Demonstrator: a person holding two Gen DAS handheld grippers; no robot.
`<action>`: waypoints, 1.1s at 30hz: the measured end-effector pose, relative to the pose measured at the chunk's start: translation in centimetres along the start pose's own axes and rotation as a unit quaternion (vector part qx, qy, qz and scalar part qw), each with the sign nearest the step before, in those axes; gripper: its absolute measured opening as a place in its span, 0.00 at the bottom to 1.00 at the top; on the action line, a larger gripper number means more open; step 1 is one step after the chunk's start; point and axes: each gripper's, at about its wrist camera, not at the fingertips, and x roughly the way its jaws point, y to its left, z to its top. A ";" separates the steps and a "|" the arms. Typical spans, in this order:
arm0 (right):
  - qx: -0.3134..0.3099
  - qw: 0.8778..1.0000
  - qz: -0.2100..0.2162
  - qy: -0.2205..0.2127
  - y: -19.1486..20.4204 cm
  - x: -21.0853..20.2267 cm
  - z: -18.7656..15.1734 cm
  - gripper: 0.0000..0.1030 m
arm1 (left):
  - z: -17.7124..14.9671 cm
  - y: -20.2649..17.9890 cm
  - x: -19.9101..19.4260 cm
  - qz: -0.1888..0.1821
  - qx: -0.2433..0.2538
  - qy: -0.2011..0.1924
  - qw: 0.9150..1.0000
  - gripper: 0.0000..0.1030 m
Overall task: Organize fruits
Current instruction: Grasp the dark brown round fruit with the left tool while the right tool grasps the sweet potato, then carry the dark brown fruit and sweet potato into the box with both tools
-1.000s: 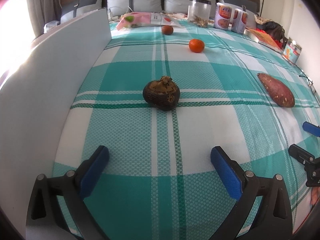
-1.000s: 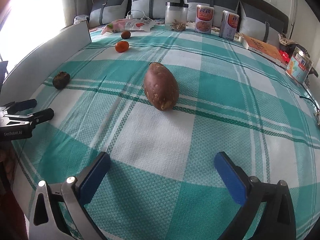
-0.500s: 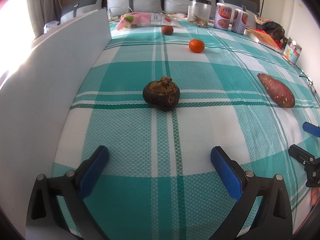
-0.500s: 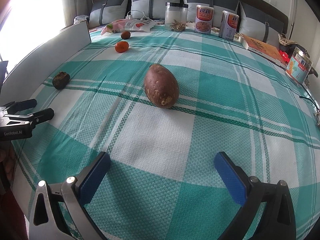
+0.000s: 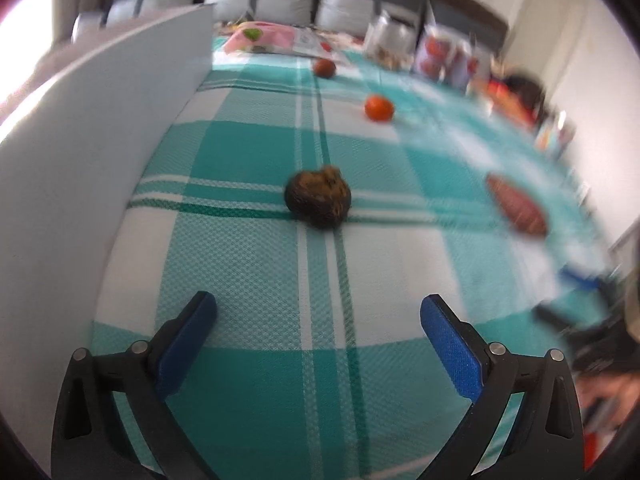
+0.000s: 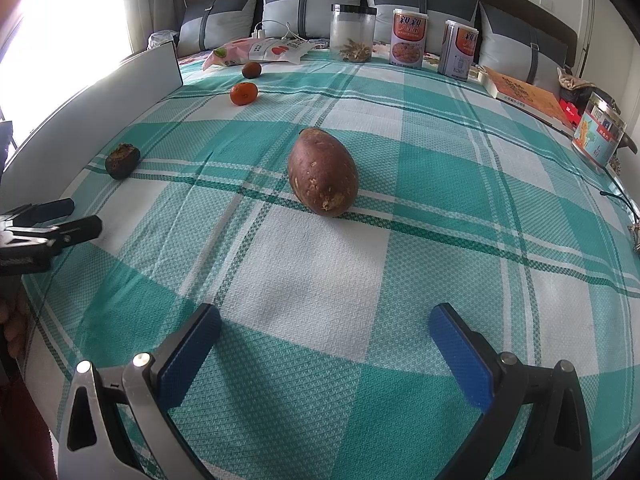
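Observation:
A dark brown taro (image 5: 319,200) lies on the green plaid cloth ahead of my open, empty left gripper (image 5: 318,322); it shows small in the right wrist view (image 6: 122,155). A reddish sweet potato (image 6: 322,171) lies ahead of my open, empty right gripper (image 6: 324,336); it shows blurred at the right of the left wrist view (image 5: 516,209). An orange tangerine (image 6: 243,93) and a darker round fruit (image 6: 251,70) lie farther back; both also show in the left wrist view, the tangerine (image 5: 379,108) nearer than the dark fruit (image 5: 324,68).
A white board (image 5: 80,152) stands along the left edge. At the back are a snack bag (image 6: 256,50), a clear jar (image 6: 353,34), two cans (image 6: 408,40), a book (image 6: 524,94) and a tin (image 6: 598,132). Pillows line the headboard.
The left gripper's view has turned blurred and tilted, with the taro shifting slightly. The right gripper has moved a little back from the sweet potato. Both stay open.

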 end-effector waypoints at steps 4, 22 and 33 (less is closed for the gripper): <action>0.000 1.000 0.003 -0.001 0.0 0.0 0.0 1.00 | 2.3 -0.7 1.7 0.015 -0.002 0.019 1.000 0.97; -0.008 0.981 0.035 0.192 0.4 6.4 11.6 0.46 | 2.1 -2.1 -3.4 -0.010 -0.004 0.013 1.000 0.41; 0.051 0.956 0.273 0.097 12.7 -1.6 17.7 0.39 | 8.5 9.0 -19.3 0.003 -0.126 -0.112 0.986 0.41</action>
